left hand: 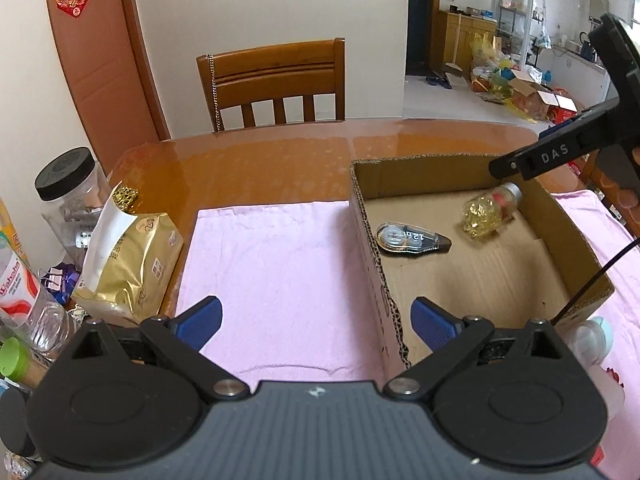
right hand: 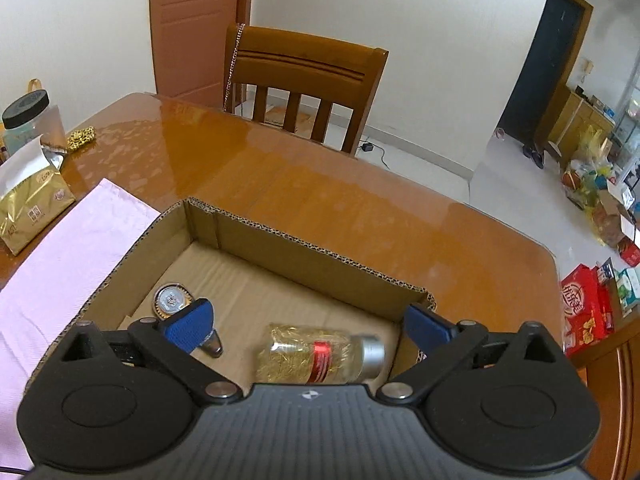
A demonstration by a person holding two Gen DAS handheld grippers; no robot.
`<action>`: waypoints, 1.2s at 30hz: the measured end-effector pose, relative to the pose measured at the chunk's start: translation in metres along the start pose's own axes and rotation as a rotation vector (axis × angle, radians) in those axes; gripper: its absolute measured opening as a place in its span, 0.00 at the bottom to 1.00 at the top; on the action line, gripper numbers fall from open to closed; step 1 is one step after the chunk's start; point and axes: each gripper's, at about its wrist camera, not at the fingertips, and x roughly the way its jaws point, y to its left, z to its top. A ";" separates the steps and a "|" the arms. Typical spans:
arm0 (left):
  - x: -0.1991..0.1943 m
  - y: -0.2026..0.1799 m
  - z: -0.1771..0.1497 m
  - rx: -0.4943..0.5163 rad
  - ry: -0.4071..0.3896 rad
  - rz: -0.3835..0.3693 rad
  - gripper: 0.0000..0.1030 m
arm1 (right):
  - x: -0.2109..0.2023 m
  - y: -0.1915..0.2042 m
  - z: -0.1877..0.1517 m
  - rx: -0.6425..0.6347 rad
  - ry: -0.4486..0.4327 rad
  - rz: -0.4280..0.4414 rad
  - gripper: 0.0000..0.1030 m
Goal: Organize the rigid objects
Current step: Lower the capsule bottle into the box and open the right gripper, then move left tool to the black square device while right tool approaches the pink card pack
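From the left wrist: the left gripper (left hand: 316,322) hangs over the pink towel (left hand: 276,264) with its jaws spread wide and nothing between them. Just to its right sits the cardboard box (left hand: 370,216), and inside lie two items, a correction tape dispenser (left hand: 412,238) and a small glass bottle (left hand: 490,210) with gold contents, blurred and tilted, its silver cap toward the far wall. The right gripper (left hand: 520,164) reaches in above the bottle, and its finger reads "DAS". At the box's near right corner a white and pale green item (left hand: 592,340) waits on the towel, so sorting looks unfinished. On the left, a gold foil pack (left hand: 128,264) carries writing too small to read, and a clear bottle (left hand: 18,292) shows red lettering cut off by the edge.

From the right wrist: the right gripper (right hand: 310,326) is wide open and empty, directly over the glass bottle (right hand: 320,354), which lies on its side on the box floor. Its red label band cannot be read. The tape dispenser (right hand: 172,302) lies partly behind the left finger.
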 end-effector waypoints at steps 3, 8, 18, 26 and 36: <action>-0.002 -0.001 -0.003 0.002 0.002 -0.005 0.97 | -0.010 0.002 -0.004 0.014 -0.001 -0.008 1.00; -0.008 -0.002 -0.009 0.025 0.000 -0.020 0.97 | -0.030 0.007 -0.016 0.055 0.007 -0.017 1.00; -0.024 -0.004 -0.025 0.089 -0.008 -0.057 0.97 | -0.068 0.027 -0.071 0.171 0.020 -0.036 1.00; -0.024 -0.006 -0.047 0.171 0.007 -0.129 0.97 | -0.099 0.058 -0.132 0.278 0.015 -0.085 1.00; -0.013 -0.008 -0.074 0.193 0.050 -0.301 0.97 | -0.114 0.097 -0.223 0.436 0.090 -0.152 1.00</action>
